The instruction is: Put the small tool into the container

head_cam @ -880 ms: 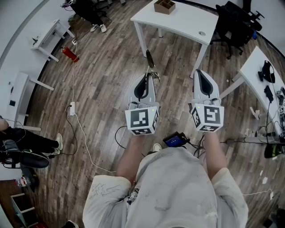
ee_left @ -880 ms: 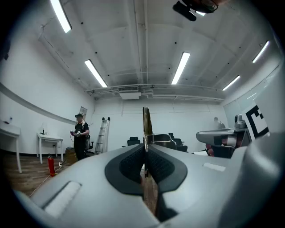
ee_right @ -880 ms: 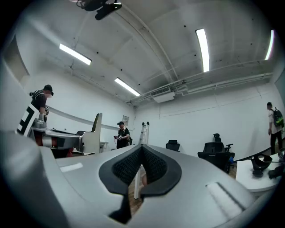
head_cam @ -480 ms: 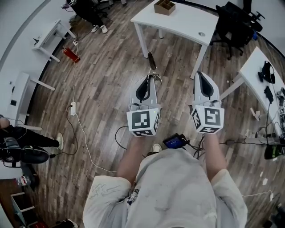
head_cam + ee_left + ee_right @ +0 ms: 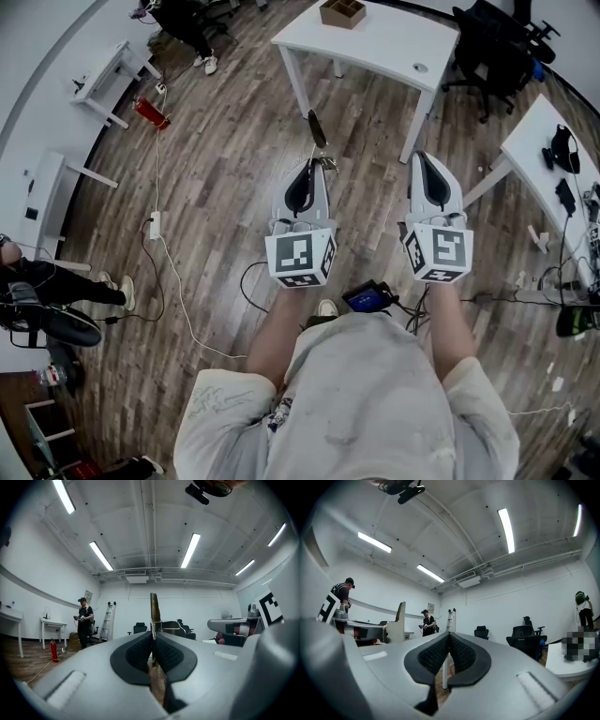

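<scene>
My left gripper point(image 5: 318, 162) is shut on a small, thin metal tool point(image 5: 316, 131) that sticks out past its tips, held above the wooden floor. In the left gripper view the tool point(image 5: 154, 610) stands upright, pinched between the dark pads of the left gripper point(image 5: 153, 632). A wooden box container point(image 5: 342, 11) sits on the far white table point(image 5: 403, 52), well ahead of both grippers. My right gripper point(image 5: 420, 156) is level with the left one, and in its own view the right gripper point(image 5: 449, 635) is shut with nothing between its jaws.
A second white table point(image 5: 548, 150) with gear stands at the right. Black office chairs point(image 5: 495, 45) are behind the far table. A red fire extinguisher point(image 5: 147, 112), a cable and a power strip point(image 5: 153, 228) lie on the floor at left. A person point(image 5: 84, 626) stands by a ladder point(image 5: 107, 620).
The left gripper with the tool has shifted slightly right and forward. The right gripper holds steady. The person at the left edge has moved a little.
</scene>
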